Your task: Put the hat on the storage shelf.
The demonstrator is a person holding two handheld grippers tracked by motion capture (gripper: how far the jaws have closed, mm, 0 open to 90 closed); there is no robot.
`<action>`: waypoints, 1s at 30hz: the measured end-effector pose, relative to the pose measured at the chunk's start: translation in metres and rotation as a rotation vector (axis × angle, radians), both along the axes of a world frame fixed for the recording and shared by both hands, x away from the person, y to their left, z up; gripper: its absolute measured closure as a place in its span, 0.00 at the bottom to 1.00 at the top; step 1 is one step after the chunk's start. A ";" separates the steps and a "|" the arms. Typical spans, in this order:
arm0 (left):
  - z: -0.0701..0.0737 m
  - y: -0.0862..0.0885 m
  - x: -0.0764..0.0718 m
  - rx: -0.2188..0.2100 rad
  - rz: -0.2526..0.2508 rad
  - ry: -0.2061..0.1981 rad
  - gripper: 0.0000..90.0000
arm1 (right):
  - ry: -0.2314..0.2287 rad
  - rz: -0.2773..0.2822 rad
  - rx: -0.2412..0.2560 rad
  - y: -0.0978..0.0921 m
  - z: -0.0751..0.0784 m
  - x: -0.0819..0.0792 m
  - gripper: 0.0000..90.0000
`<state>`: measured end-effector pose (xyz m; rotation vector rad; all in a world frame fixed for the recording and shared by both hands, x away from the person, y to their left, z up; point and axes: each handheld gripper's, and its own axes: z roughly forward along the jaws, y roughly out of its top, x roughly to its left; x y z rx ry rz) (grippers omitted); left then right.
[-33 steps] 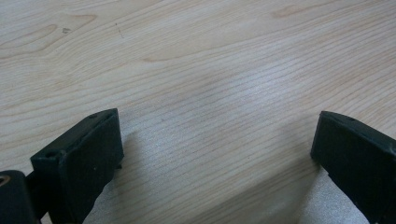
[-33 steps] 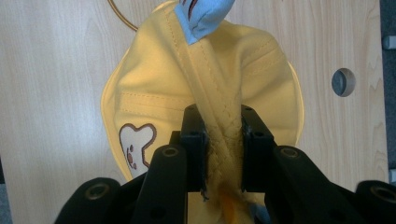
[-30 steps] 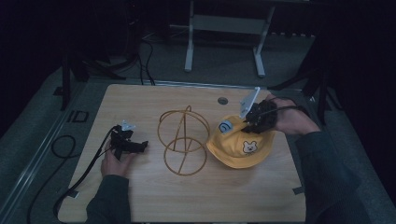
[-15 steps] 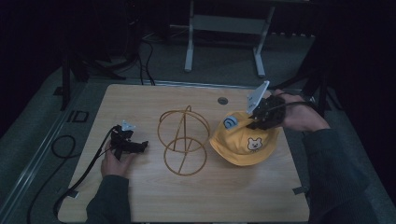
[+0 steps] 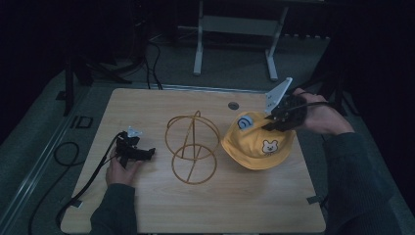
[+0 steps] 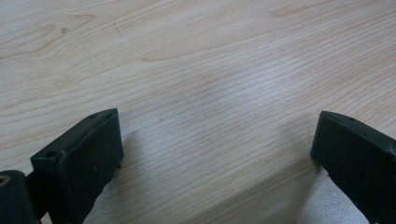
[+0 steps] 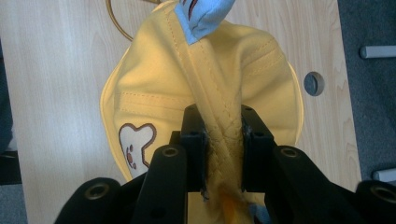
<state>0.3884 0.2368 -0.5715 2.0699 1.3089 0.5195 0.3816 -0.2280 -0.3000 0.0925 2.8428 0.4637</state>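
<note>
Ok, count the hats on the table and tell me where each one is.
1. The yellow hat lies on the right side of the table, beside the wire stand, with a fold of its crown pinched in the right gripper. None seems hidden.

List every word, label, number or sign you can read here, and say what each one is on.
No readable words or numbers.
Yellow hat: a bear-face patch, a picture with no lettering.
Blue tab on the hat: a few dark strokes, cut off by the frame edge, unreadable.
Floor left of the table: a pale mark resembling "ID", too blurred to be sure.
</note>
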 end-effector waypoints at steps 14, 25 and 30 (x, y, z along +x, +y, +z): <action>0.000 0.000 0.000 0.000 -0.001 -0.002 0.02 | -0.014 0.007 0.047 -0.003 0.017 -0.001 0.84; 0.000 0.000 0.000 0.001 -0.002 -0.001 0.02 | -0.017 0.012 0.056 -0.008 0.032 -0.003 0.84; 0.000 0.000 0.000 0.000 -0.001 -0.002 0.02 | -0.021 0.011 0.063 -0.009 0.039 -0.004 0.84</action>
